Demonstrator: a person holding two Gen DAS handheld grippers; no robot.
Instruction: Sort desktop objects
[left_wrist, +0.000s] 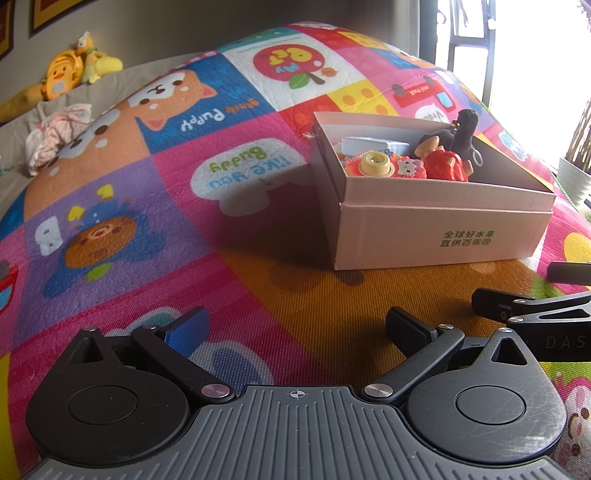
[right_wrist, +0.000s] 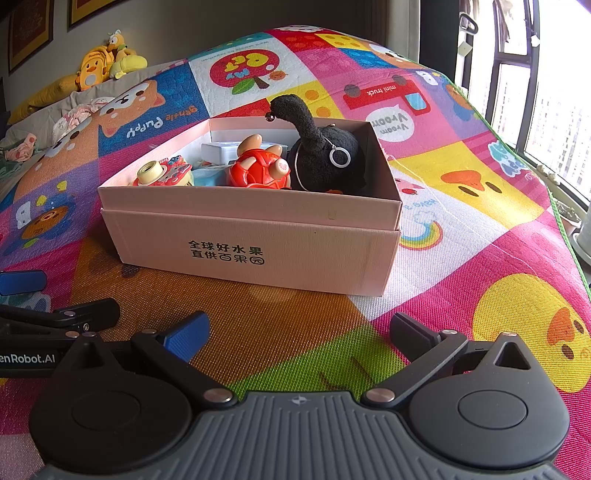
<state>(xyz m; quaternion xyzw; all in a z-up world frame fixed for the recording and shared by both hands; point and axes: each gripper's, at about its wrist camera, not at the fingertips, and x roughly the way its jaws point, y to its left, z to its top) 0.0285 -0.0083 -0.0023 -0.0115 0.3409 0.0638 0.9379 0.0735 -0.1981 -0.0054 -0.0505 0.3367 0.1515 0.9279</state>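
Observation:
A pink cardboard box (left_wrist: 439, 236) (right_wrist: 258, 251) stands on the colourful play mat. Inside it lie a black plush toy (right_wrist: 325, 155) (left_wrist: 463, 129), a red turtle toy (right_wrist: 258, 170) (left_wrist: 443, 166), a pink toy camera (right_wrist: 164, 175) (left_wrist: 384, 166) and a white box (right_wrist: 221, 151) (left_wrist: 373, 144). My left gripper (left_wrist: 299, 332) is open and empty, low over the mat in front of the box. My right gripper (right_wrist: 299, 336) is open and empty, in front of the box. Each gripper shows at the edge of the other's view.
The play mat (left_wrist: 147, 206) covers a bed. Yellow plush toys (left_wrist: 74, 66) and crumpled clothes (left_wrist: 55, 136) lie at the far left. A window (right_wrist: 546, 92) runs along the right side, past the mat's edge.

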